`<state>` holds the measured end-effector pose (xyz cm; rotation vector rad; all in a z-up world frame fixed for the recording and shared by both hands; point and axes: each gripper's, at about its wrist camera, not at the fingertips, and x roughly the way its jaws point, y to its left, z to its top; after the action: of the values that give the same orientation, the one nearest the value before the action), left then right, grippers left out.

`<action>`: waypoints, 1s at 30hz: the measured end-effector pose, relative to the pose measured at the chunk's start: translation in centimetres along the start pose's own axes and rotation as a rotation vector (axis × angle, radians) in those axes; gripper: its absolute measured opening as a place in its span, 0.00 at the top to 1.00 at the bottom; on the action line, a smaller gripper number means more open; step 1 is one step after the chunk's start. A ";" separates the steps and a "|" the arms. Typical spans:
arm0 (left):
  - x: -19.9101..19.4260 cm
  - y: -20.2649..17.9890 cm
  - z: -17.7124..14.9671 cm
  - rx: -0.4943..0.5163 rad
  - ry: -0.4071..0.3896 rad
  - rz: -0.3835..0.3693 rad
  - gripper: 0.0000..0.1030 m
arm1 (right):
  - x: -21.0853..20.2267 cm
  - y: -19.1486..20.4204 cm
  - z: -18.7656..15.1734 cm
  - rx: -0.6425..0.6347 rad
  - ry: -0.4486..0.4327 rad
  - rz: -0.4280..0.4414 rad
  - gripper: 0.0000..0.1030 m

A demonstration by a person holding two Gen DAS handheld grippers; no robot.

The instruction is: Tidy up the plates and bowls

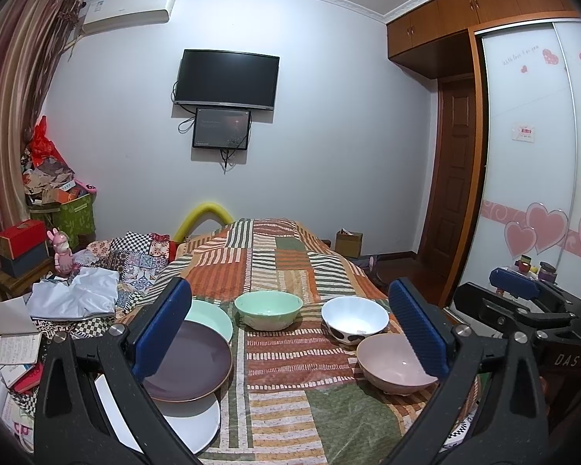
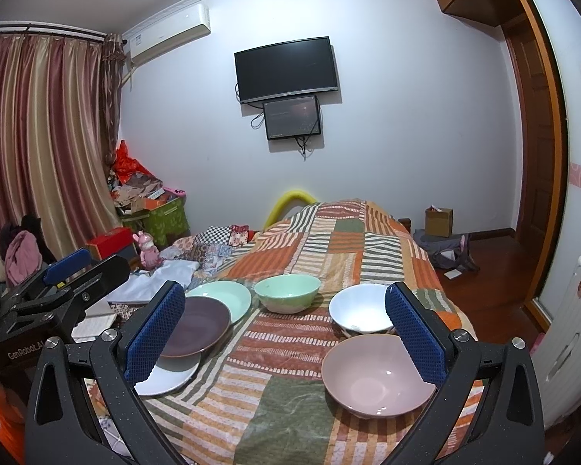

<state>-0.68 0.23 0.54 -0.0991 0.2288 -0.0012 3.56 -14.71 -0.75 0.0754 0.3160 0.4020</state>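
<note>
Left gripper (image 1: 290,333): jaws spread wide, holding nothing, raised above the bed (image 1: 286,418) and apart from all the dishes.
Right gripper (image 2: 284,335): jaws likewise wide and empty, held over the bed's near end.
Plates: three lie at the bed's left side, overlapping in a row: the green plate (image 2: 228,296) farthest, the purple plate (image 2: 197,323) over its near edge, the white plate (image 2: 170,378) nearest and partly under the purple one.
Bowls: three stand upright and separate. The green bowl (image 2: 287,290) is in the middle, the white bowl (image 2: 360,312) to its right, and the pink bowl (image 2: 375,378) nearest on the right, close to the white one or just touching it.
Done: judged little or nothing. No bowl is nested, and the plates are fanned, not squared into a stack.
Left: likely to nest the three bowls and set the plates one squarely on another. Neither tool has yet taken hold of anything.
Left view only: dark patches on the white bowl's outer wall; the wardrobe door with hearts (image 1: 538,228) at right; more of the white plate's near edge.
Right view only: the whole inside of the pink bowl; the curtain (image 2: 46,135) across its full width; a white radiator (image 2: 573,325) at far right.
Both views: each shows the other gripper's body at its edge, too partial to judge the jaws from there.
</note>
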 end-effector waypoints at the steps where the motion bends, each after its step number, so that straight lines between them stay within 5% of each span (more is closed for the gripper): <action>1: 0.0 0.0 0.0 0.000 0.000 -0.001 0.00 | 0.0 0.0 0.0 0.000 0.000 0.000 0.00; 18: 1.2 1.7 -0.7 -0.029 0.035 0.011 0.00 | 1.9 0.8 -0.7 0.000 0.044 0.030 0.00; 30: 3.9 7.9 -2.3 -0.019 0.115 0.142 0.01 | 7.7 2.2 -2.2 0.014 0.171 0.098 0.00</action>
<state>2.53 7.86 -3.31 -0.1014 0.3501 0.1365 8.71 -9.60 -4.73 0.0706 0.4852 0.5047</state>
